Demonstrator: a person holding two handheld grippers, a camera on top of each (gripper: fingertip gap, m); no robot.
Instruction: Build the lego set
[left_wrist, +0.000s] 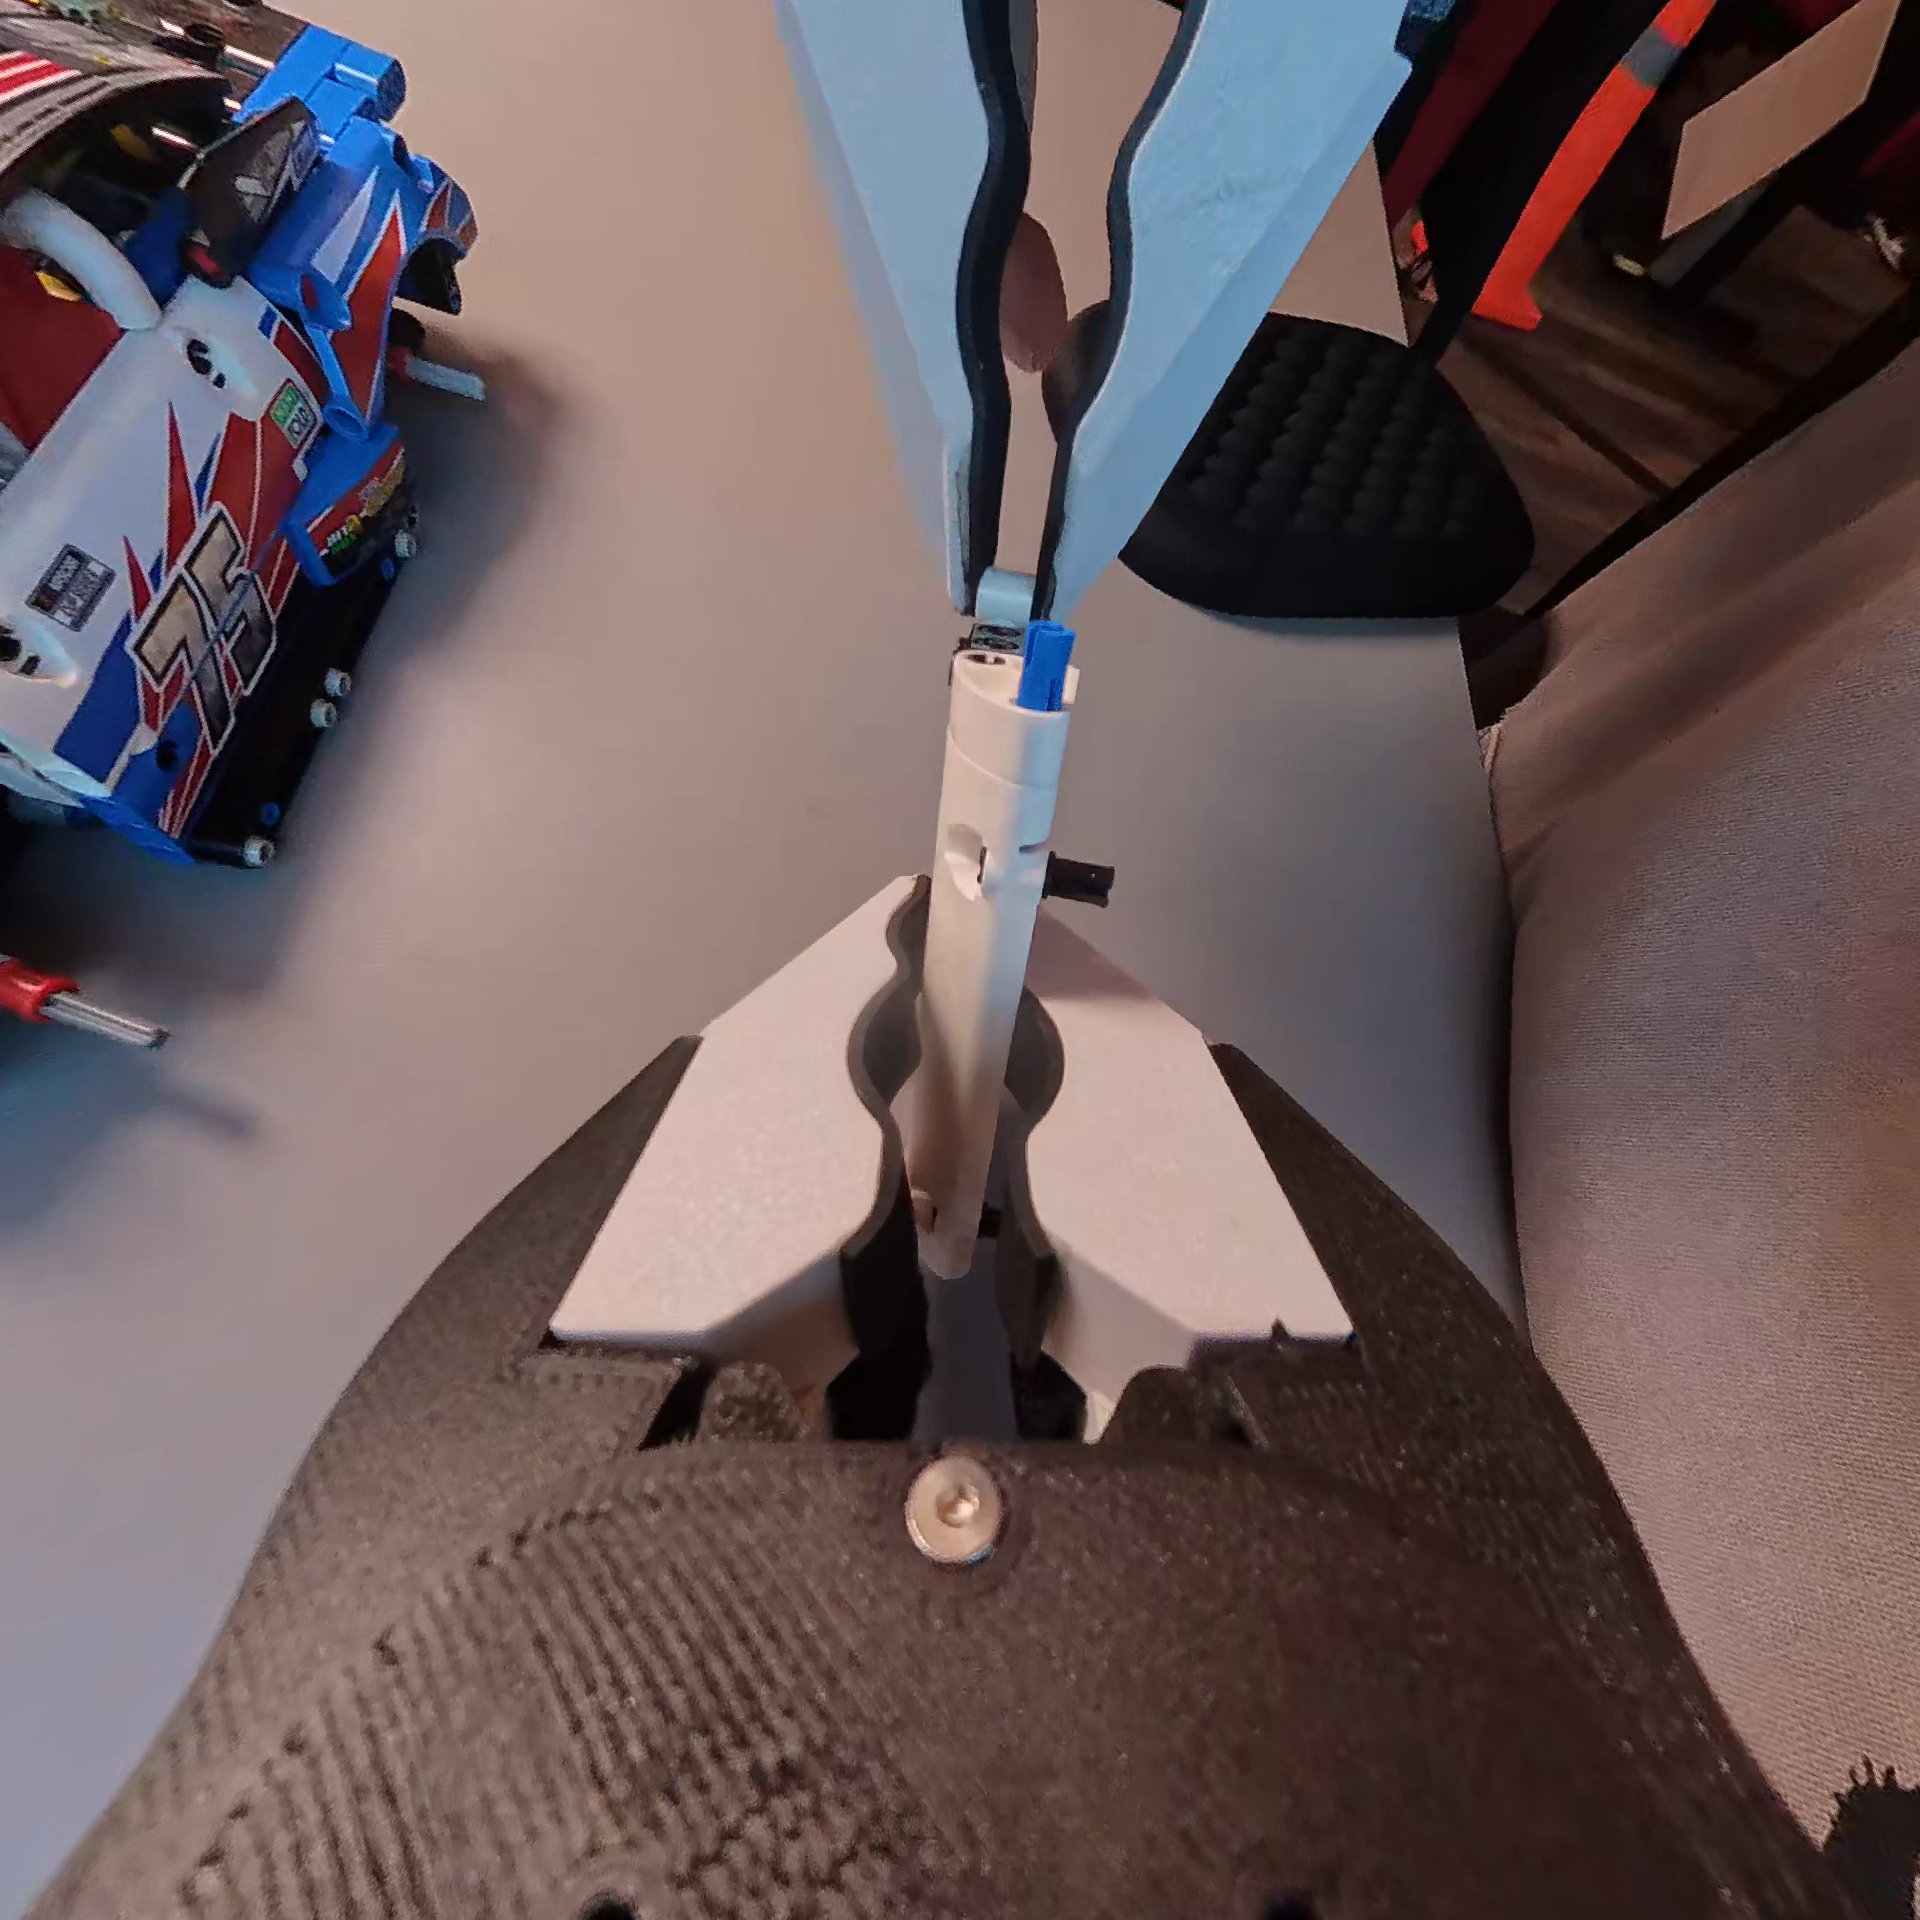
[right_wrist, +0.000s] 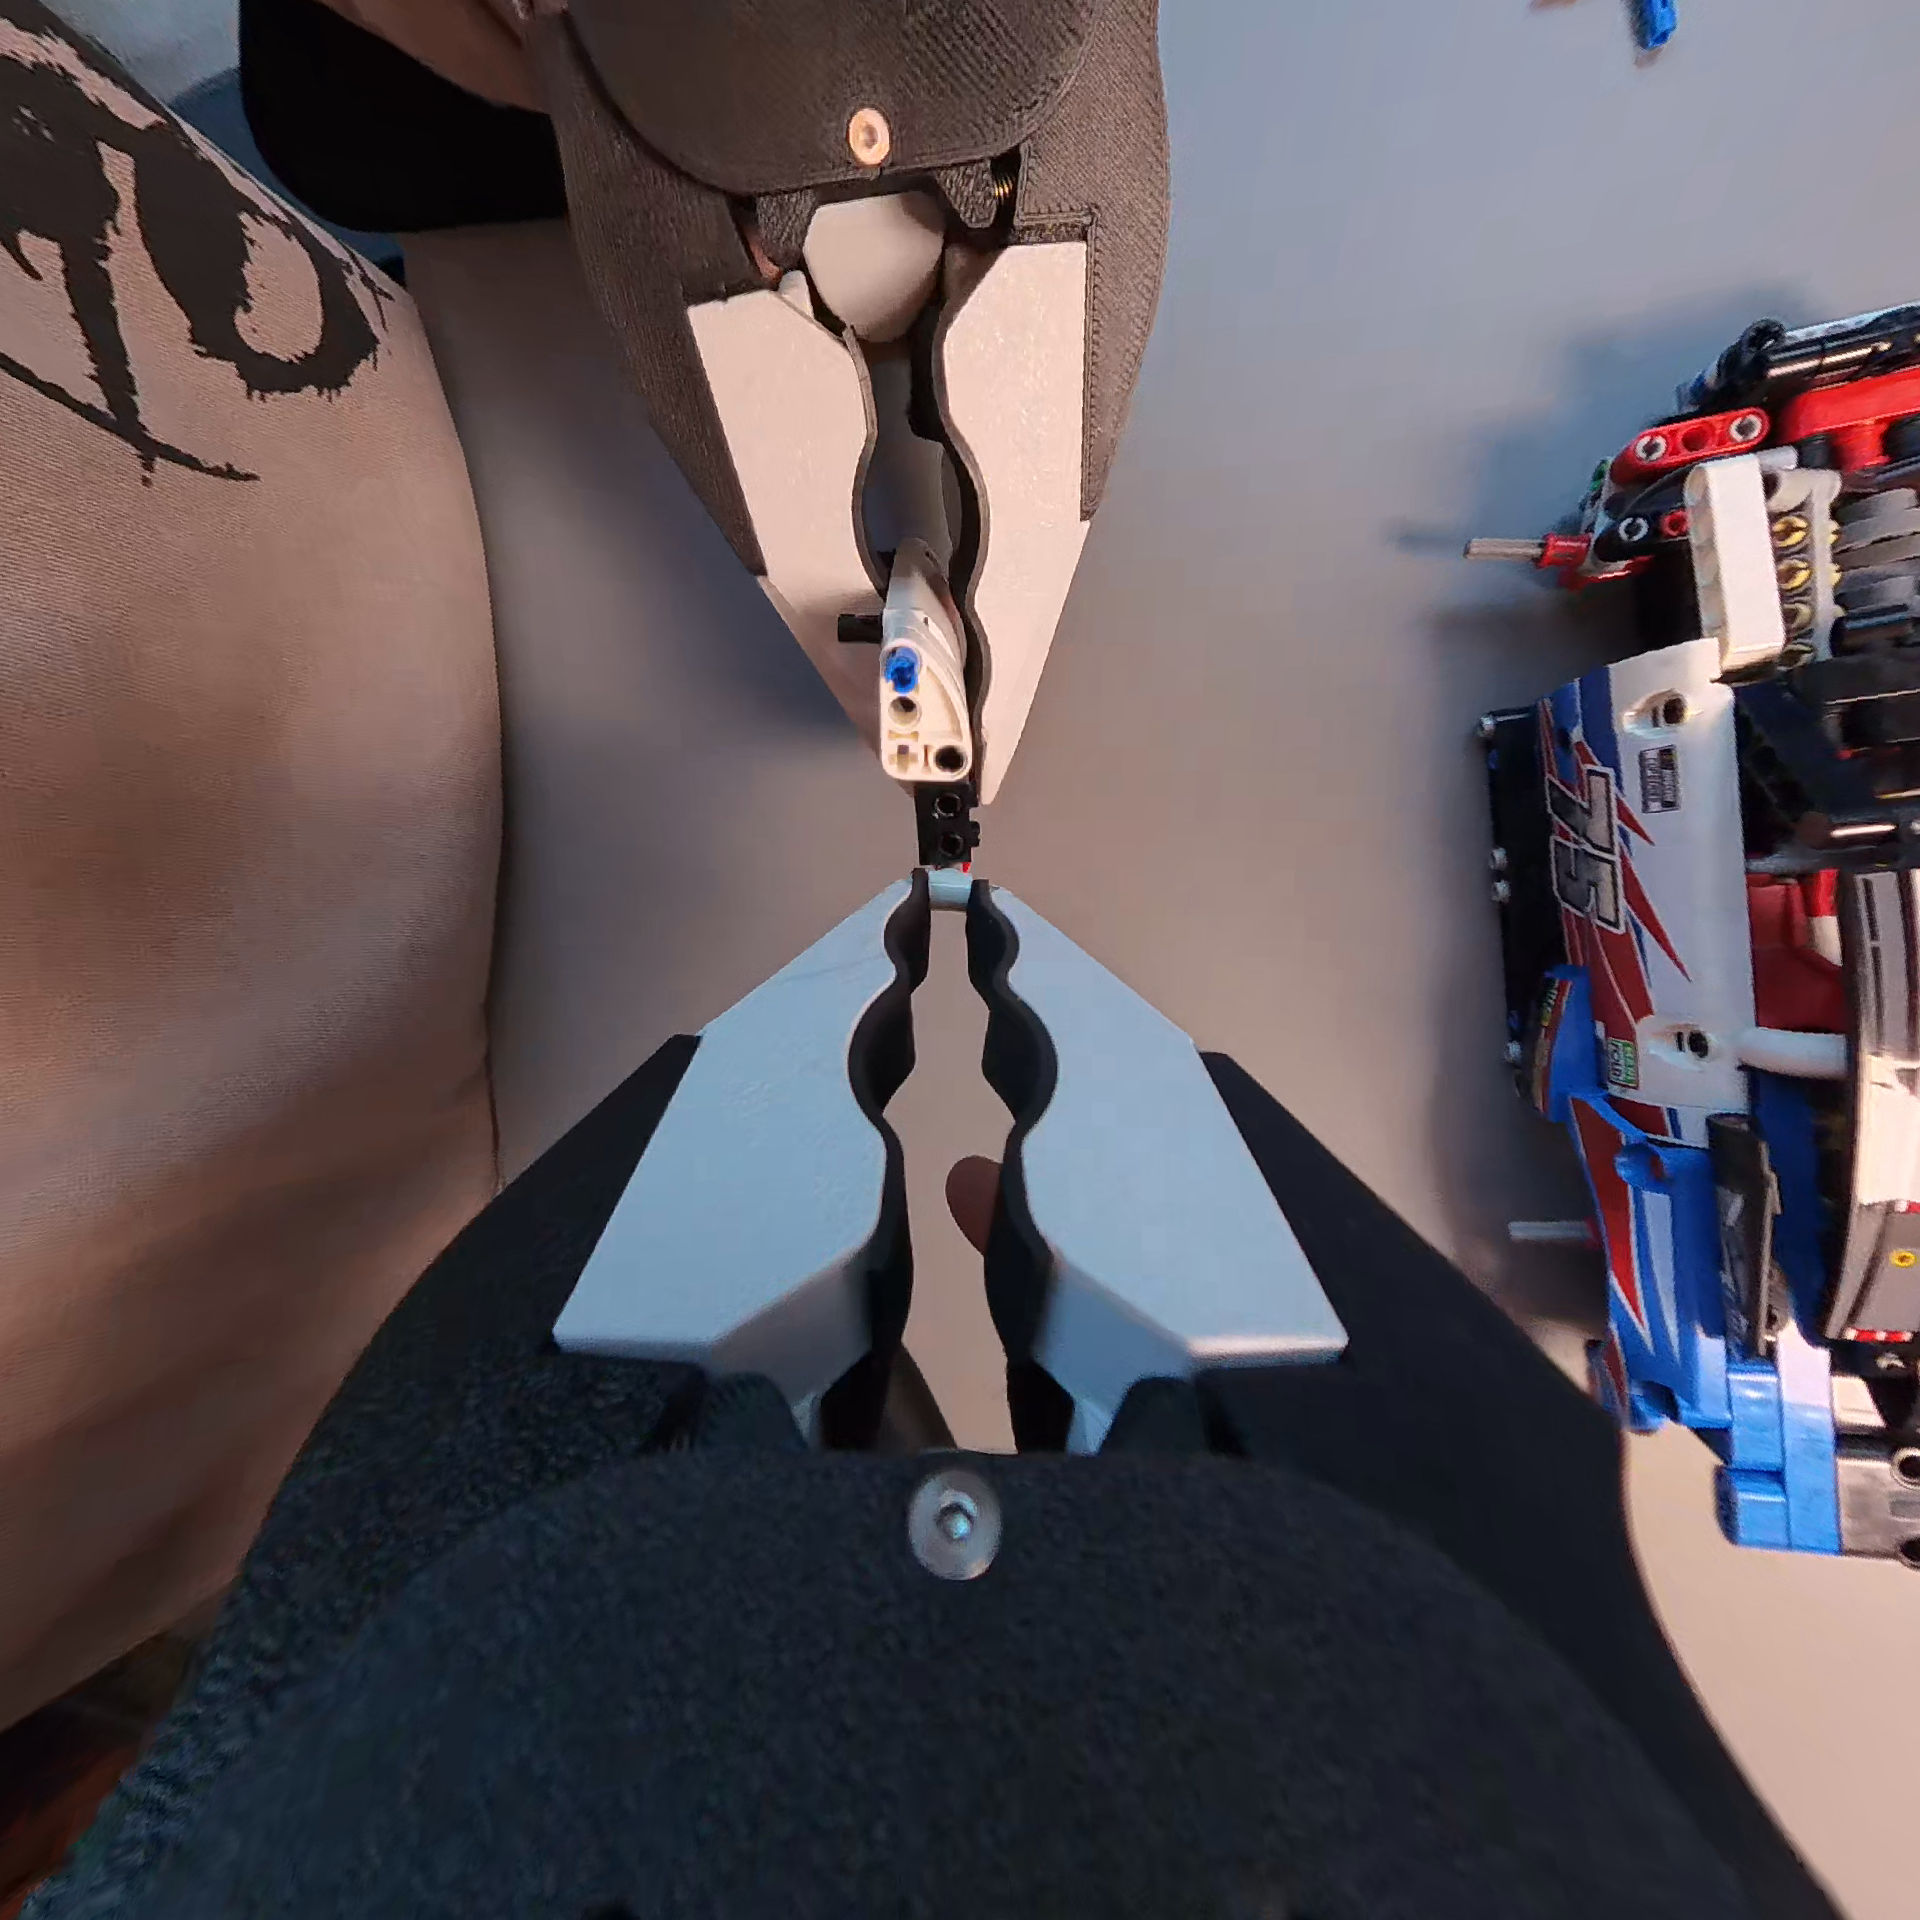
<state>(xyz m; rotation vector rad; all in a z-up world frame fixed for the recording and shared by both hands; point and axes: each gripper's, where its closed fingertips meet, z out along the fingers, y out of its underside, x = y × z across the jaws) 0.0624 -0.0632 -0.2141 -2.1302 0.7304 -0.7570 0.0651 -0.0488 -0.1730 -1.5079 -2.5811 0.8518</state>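
My left gripper (left_wrist: 982, 909) is shut on a long white Lego panel piece (left_wrist: 1003, 790) that sticks out forward. The piece carries a blue pin (left_wrist: 1044, 665) at its far end, a black pin (left_wrist: 1081, 878) on its side and a black connector (right_wrist: 948, 821) at its tip. My right gripper (right_wrist: 948, 885) faces it tip to tip and is shut on a small light grey piece (right_wrist: 948, 891), which touches the black connector. The right gripper also shows in the left wrist view (left_wrist: 1013, 597). The left gripper (right_wrist: 935, 774) and the white panel (right_wrist: 920, 675) show in the right wrist view.
A partly built blue, white and red Lego car (left_wrist: 208, 468) (right_wrist: 1714, 987) lies on the grey table (left_wrist: 623, 831). A red-tipped axle (left_wrist: 62, 997) lies near it. A person's grey clothing (right_wrist: 208, 831), a black chair seat (left_wrist: 1330, 468) and an orange cone (left_wrist: 1590, 156) lie beyond the table edge. Tip to tip, the grippers are about 5 cm apart. Left tips and right tips are each some 15 cm from the red-tipped axle (left_wrist: 62, 997). My right wrist view (right_wrist: 1535, 554) looks at it from another angle.
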